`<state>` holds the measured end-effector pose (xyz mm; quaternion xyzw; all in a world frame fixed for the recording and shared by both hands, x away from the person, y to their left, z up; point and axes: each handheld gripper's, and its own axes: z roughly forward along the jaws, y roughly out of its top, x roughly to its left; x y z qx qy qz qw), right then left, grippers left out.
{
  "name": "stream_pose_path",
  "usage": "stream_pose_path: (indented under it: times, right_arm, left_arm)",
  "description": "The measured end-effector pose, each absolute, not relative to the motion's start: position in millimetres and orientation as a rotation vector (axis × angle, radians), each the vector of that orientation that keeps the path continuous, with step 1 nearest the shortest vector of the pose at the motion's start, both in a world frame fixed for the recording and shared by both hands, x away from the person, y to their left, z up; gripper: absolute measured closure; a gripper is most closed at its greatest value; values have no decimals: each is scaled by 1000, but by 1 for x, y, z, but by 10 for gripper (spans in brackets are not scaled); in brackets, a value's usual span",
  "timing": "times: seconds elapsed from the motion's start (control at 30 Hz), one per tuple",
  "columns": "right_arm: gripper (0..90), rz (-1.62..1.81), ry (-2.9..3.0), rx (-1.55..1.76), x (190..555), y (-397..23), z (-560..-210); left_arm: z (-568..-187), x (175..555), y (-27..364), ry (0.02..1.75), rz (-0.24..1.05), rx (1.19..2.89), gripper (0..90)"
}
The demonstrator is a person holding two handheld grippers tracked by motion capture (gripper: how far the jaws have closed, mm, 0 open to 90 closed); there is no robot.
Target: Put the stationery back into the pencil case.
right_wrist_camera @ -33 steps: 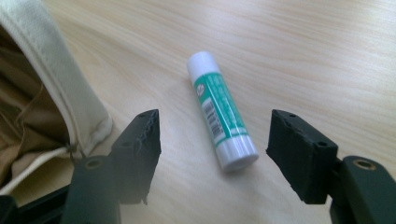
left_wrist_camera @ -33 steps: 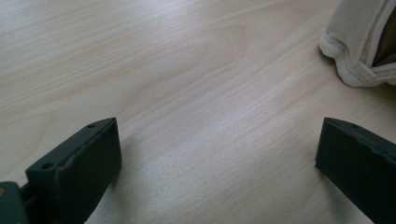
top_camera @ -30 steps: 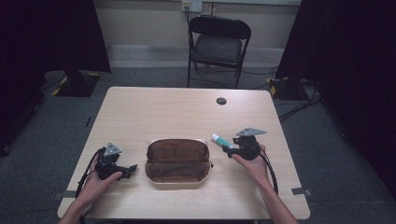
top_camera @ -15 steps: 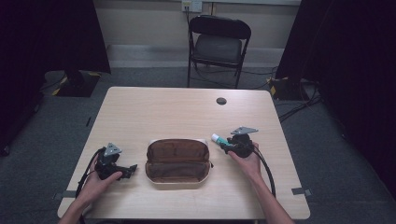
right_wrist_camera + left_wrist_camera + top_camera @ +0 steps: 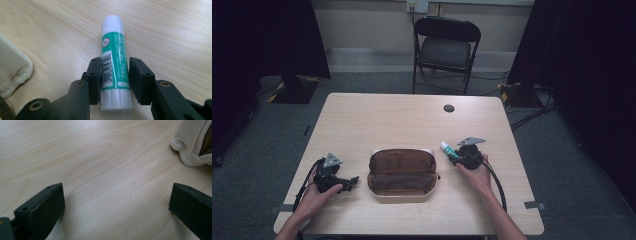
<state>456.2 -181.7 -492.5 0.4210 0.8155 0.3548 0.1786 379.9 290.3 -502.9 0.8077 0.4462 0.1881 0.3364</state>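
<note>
At the table's (image 5: pixel 362 115) near left corner, our left gripper (image 5: pixel 343 183) rests with its 2 jaws wide apart over bare wood; its own view catches the open pouch's (image 5: pixel 402 172) cream corner. Toward the right edge, our right gripper (image 5: pixel 115 75) has just closed on the glue stick (image 5: pixel 113 57), whose barcode shows up close.

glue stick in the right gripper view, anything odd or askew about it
Nothing stands out. The green-and-white glue stick lies flat on the light wooden table, capped and intact, squarely between the right tool's closing jaws. The open brown pencil case beside it looks tidy too.
</note>
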Motion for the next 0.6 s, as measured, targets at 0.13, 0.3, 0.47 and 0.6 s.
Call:
stream_pose_path:
  times: [0.13,0.3,0.47,0.6]
  right_arm:
    - [648,996,2295,1186,455,-180,-493]
    - [662,980,2288,1202,453,-179,-492]
    - [662,989,2291,1235,453,-181,-491]
    - [662,1025,2291,1256,453,-184,-489]
  left_arm:
    - [-503,380,290,1164,490,2106,0]
    - [-503,380,290,1165,490,2104,0]
    - [-503,380,290,1165,490,2104,0]
    - [-503,380,290,1164,489,2105,0]
